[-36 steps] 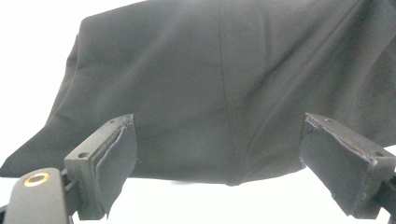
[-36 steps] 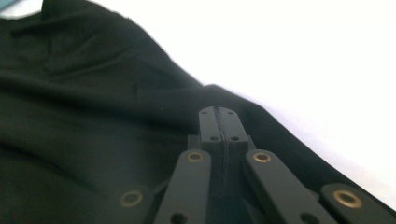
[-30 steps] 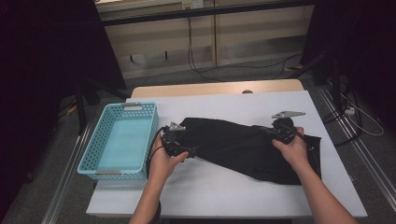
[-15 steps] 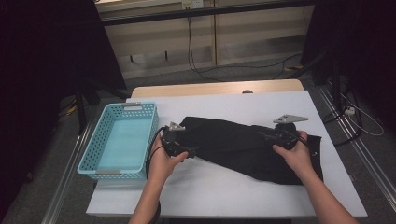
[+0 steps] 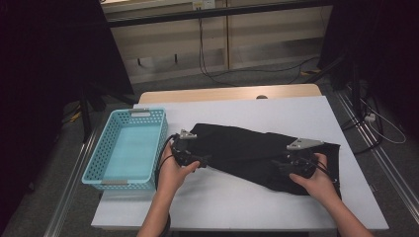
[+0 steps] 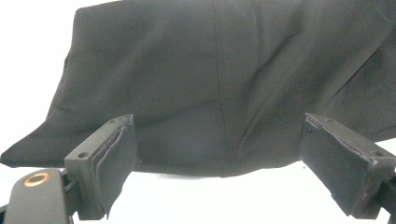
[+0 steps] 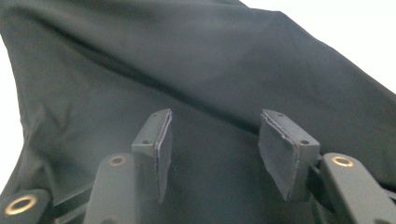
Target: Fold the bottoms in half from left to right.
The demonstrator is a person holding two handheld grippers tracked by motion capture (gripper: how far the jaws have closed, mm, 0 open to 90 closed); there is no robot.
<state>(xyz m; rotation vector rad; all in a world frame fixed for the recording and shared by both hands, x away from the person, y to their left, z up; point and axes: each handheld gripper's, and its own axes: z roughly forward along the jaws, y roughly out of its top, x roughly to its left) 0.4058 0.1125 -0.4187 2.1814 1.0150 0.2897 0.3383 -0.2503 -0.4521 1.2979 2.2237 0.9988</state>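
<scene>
A black garment (image 5: 257, 153) lies spread across the white table (image 5: 237, 202), running from centre left down to the right. My left gripper (image 5: 195, 159) sits at the garment's left near edge; in the left gripper view its jaws stand wide open, with the cloth's hem (image 6: 205, 170) between and just beyond the pads (image 6: 114, 158). My right gripper (image 5: 286, 167) rests over the garment's right end. In the right gripper view its jaws are open above the dark cloth (image 7: 215, 93), nothing pinched between the pads (image 7: 280, 149).
A light blue plastic basket (image 5: 106, 168) stands empty on the table's left side, close to my left hand. A wooden strip (image 5: 227, 94) runs along the table's far edge. Cables (image 5: 380, 128) and metal rails lie on the floor to the right.
My right hand has slid toward me and slightly left along the garment's right end. The left hand has barely moved. The garment lies much as before.
</scene>
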